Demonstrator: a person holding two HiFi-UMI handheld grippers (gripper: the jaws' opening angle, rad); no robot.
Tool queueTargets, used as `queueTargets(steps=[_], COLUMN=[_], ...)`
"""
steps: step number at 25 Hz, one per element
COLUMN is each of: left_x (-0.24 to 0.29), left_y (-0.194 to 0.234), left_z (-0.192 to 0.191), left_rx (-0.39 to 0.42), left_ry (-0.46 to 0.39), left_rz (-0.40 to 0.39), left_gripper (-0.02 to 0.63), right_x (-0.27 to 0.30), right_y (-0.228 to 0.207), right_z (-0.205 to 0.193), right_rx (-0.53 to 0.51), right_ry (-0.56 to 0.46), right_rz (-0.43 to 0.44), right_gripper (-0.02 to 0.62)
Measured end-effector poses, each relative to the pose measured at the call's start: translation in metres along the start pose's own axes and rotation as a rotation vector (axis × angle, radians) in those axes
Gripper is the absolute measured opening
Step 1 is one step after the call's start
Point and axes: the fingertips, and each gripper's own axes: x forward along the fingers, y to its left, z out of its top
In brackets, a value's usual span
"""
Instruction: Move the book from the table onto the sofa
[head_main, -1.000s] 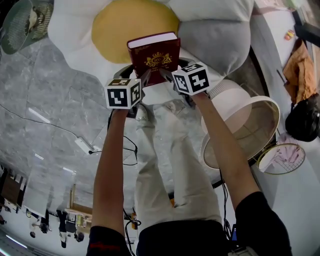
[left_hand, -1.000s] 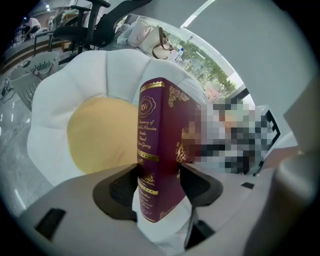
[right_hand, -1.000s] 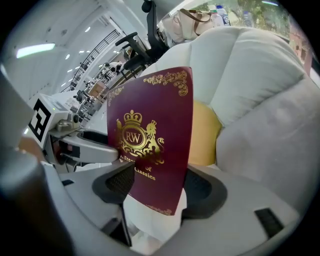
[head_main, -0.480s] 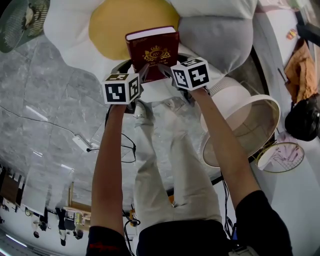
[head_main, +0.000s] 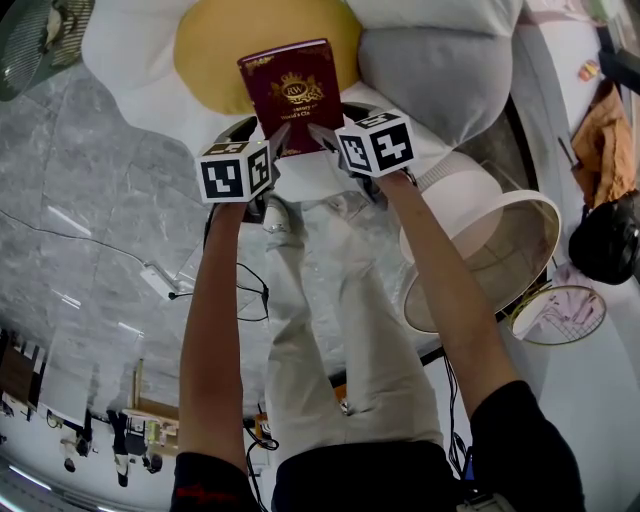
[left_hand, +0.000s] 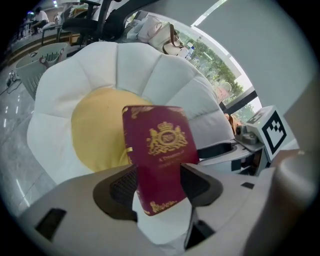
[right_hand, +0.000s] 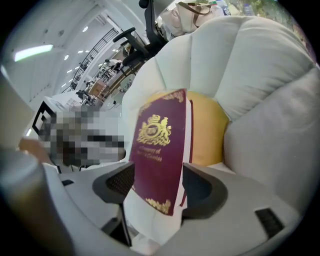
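The left gripper (left_hand: 157, 189) is clamped on the lower part of the book (left_hand: 159, 152), its dark pads pressing on either side of the maroon cover. The right gripper (right_hand: 154, 189) grips the same book (right_hand: 161, 145) the same way, so both carry it together. In the head view the left gripper (head_main: 281, 143) sits at the book's lower left corner and the right gripper (head_main: 320, 134) at its lower right, each with its marker cube just behind.

The book (head_main: 290, 92) has a gold crest and gold lettering on its cover, which faces up toward the head camera. It lies over the near edge of the sofa's yellow centre (head_main: 215, 42) – whether it touches the cushion cannot be told. The sofa (head_main: 125, 55) is flower-shaped, with white and grey petals around that centre. Below the grippers are the person's bare forearms and light trousers (head_main: 330, 300) – a round white basket (head_main: 480, 250) stands to the right on the grey marble floor (head_main: 100, 220).
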Motion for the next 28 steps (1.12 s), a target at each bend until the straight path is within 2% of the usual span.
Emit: queueTargets(steps=[13, 17, 22, 28], left_x=[0.002, -0.003, -0.017, -0.045], left_y=[-0.002, -0.007, -0.017, -0.030], left_z=[-0.004, -0.006, -0.002, 0.010], left_rx=[0.000, 0.032, 0.121, 0.162], left_ry=[0.007, 0.011, 0.008, -0.020], left_rz=[-0.001, -0.010, 0.000, -0.006], left_gripper=[0.276, 0.276, 0.247, 0.181], right_x=[0.001, -0.004, -0.021, -0.048], right_y=[0.002, 0.006, 0.009, 0.022], right_z=[-0.007, -0.003, 0.003, 0.011], right_rx=[-0.024, -0.036, -0.053, -0.043], right_ry=[0.019, 0.008, -0.017, -0.060], right_rz=[0.008, 0.009, -0.015, -0.021], right_gripper=[0.311, 0.310, 0.255, 0.182])
